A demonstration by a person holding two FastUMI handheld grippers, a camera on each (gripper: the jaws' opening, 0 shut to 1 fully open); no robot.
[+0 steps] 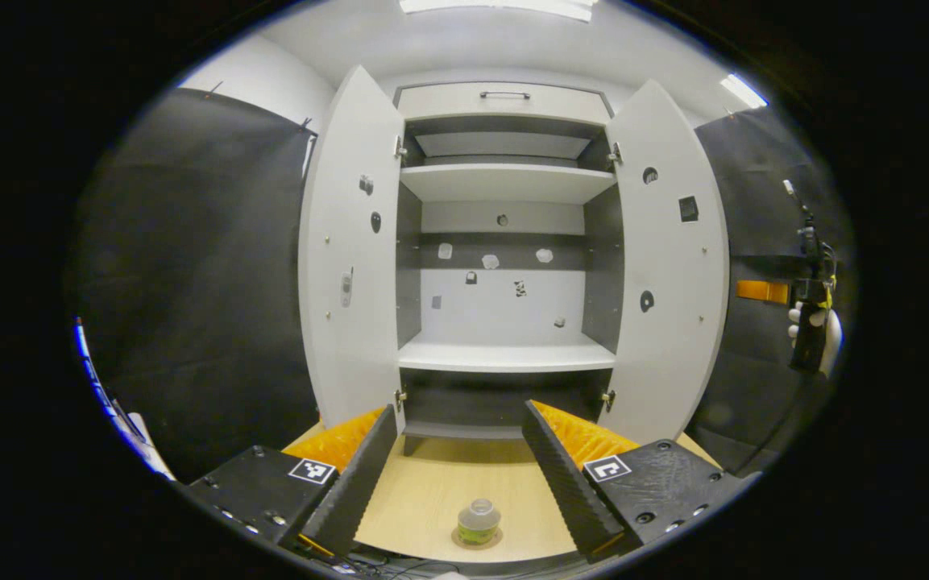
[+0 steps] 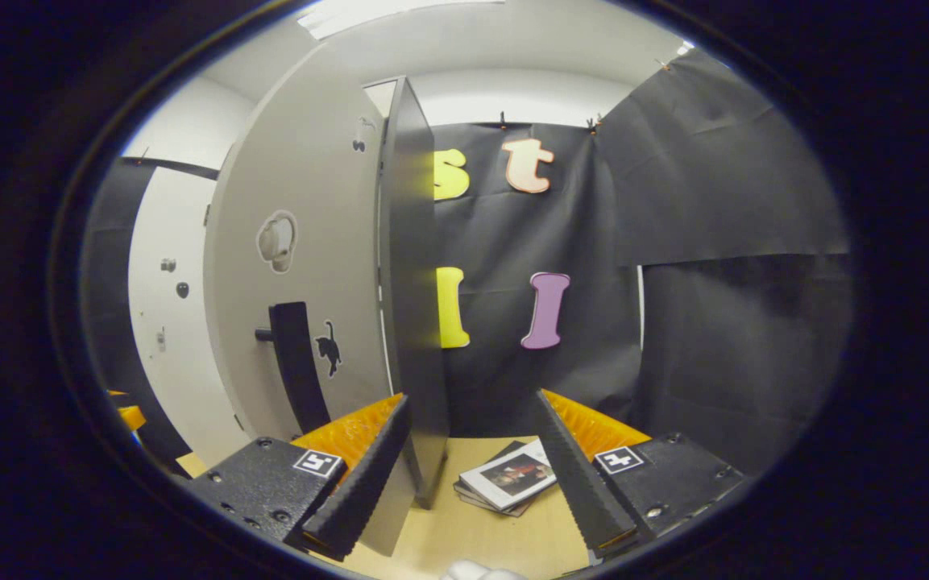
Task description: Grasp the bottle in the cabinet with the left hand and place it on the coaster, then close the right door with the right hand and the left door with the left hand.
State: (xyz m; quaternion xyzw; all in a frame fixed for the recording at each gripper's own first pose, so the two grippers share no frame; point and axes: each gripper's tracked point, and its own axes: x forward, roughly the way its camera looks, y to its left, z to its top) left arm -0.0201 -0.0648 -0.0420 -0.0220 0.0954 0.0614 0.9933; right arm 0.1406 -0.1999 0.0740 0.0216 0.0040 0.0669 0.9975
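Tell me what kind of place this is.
Likely a staged recording booth, not a home: black cloth walls surround a white cabinet with both doors open, standing on a wooden tabletop with a bottle.

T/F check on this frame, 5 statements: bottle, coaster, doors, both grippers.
1. The bottle stands on the coaster on the table. True.
2. Both cabinet doors are shut. False: the left door and the right door both stand open.
3. The left gripper is clamped on the bottle. False: it is open, fingers apart, with the bottle standing free between them.
4. The right gripper is open, close to the edge of the right door. True.
5. A second bottle stands on the cabinet's middle shelf. False: no bottle is seen there.
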